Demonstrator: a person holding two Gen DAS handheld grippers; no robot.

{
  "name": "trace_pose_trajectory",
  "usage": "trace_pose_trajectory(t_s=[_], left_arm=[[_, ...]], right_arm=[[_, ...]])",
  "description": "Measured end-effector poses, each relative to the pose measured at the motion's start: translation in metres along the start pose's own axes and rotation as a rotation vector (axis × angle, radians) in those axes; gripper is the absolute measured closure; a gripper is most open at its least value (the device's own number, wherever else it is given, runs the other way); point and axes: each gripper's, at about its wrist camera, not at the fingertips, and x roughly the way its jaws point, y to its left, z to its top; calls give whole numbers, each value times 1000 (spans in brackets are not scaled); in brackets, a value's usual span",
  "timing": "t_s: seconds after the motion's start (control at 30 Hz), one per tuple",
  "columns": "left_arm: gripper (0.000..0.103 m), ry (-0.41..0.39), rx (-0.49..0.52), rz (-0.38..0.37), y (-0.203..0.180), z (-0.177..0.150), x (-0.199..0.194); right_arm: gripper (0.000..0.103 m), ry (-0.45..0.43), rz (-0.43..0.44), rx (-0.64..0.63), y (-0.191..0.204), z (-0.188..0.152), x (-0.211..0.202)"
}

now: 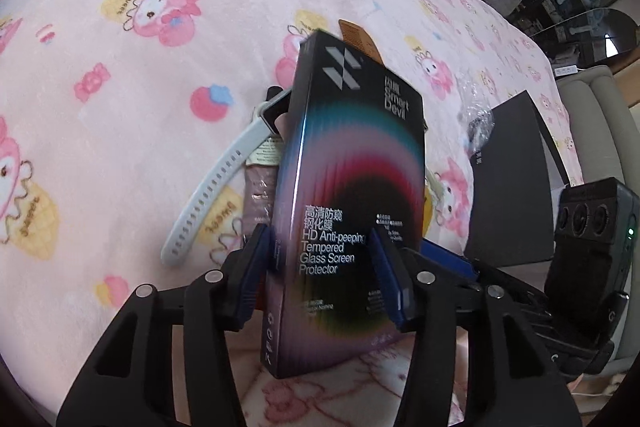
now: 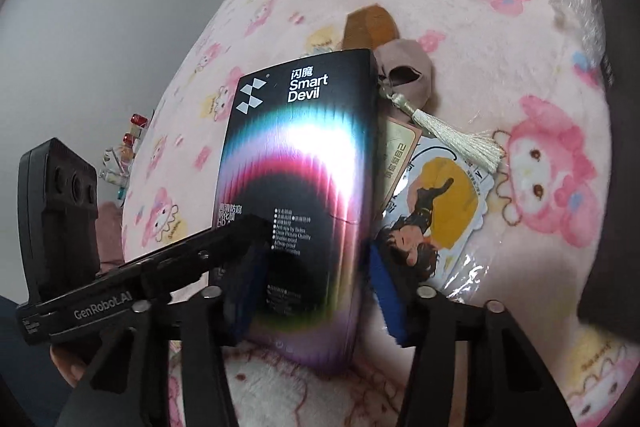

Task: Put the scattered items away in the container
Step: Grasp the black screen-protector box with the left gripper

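Your left gripper point(image 1: 322, 267) pinches the screen-protector box point(image 1: 348, 187) w/ both blue pads on it, box tilted above the pink blanket point(image 1: 120, 67). Right wrist view: your right gripper point(image 2: 312, 287) brackets the same box; left pad touches, right pad at 3 o'clock sits just clear. Only the left view shows the white watch point(image 1: 216, 179) at 9 and the dark container point(image 1: 516, 187) at 3. Only the right view shows the tassel point(image 2: 460, 139) and the character card point(image 2: 436, 207) at 2. Farthest, a brown comb point(image 2: 372, 23) at 12.

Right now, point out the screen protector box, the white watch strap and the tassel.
Screen protector box point(image 1: 352, 163): left wrist view, middle of its printed front.
White watch strap point(image 1: 208, 195): left wrist view, mid-length of the band.
Tassel point(image 2: 460, 139): right wrist view, the pale fringe.
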Motion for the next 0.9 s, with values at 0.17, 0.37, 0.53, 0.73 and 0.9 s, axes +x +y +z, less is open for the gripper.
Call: trace_pose_trajectory(t_s=[0.17, 0.37, 0.53, 0.73, 0.9], left_arm=[[60, -43, 49, 16, -22, -8, -28], [71, -58, 83, 24, -45, -19, -43], [70, -37, 65, 95, -40, -26, -33], [50, -12, 41, 86, -34, -25, -22], [46, 17, 43, 88, -34, -19, -5]], right_arm=[[73, -50, 69, -36, 19, -7, -30], [75, -100, 57, -89, 36, -12, -60], [64, -82, -23, -51, 14, -25, -54], [51, -56, -106, 76, -32, -25, -46], [39, -63, -90, 71, -34, -15, -38]])
